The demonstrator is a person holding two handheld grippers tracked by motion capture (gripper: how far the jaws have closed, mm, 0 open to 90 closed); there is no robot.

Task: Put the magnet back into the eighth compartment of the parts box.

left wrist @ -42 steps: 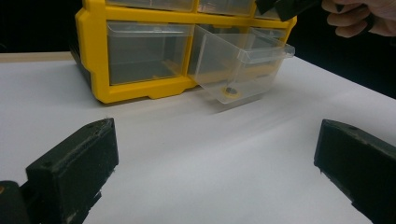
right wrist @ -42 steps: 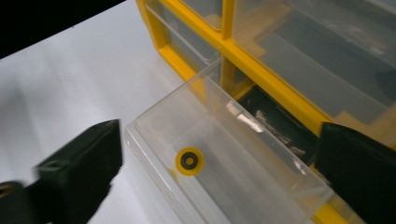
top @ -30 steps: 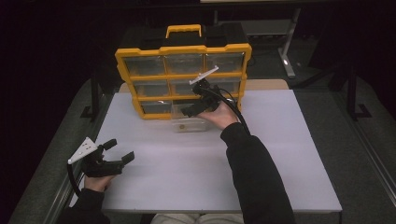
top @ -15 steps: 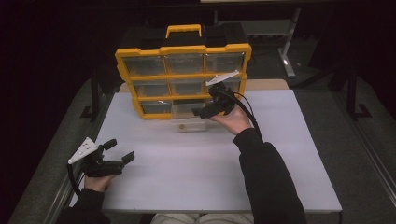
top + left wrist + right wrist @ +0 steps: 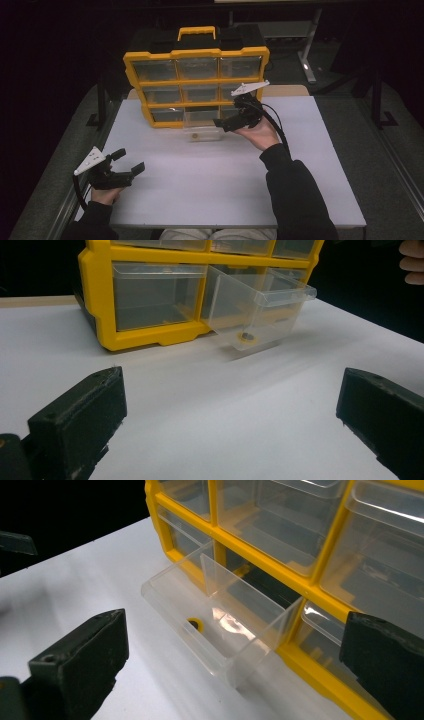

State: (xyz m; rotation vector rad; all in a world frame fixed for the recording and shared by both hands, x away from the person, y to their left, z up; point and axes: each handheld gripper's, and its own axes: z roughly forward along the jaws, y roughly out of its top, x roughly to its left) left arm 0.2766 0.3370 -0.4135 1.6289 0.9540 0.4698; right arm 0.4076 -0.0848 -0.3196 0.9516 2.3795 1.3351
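A yellow organiser [image 5: 195, 80] with clear drawers stands upright at the back of the white table [image 5: 210, 185]. Its bottom middle drawer [image 5: 202, 131] [image 5: 257, 315] [image 5: 220, 615] is pulled out and tipped down onto the table. A small yellow ring [image 5: 194, 625] [image 5: 246, 338] lies inside the drawer. My right gripper [image 5: 225, 122] hovers open just right of the drawer, jaws wide apart and empty. Near the table's front left corner, my left gripper [image 5: 129, 161] is open and empty, pointing toward the organiser.
A black case with a yellow handle [image 5: 196, 33] sits behind the organiser. Dark floor and metal stand legs [image 5: 310, 60] surround the table. A hand's fingers [image 5: 412, 260] show at the far right of the left gripper view.
My right gripper has drawn back to the right and slightly toward me, away from the organiser's front. The pulled-out drawer stays tipped on the table. The left gripper has not moved.
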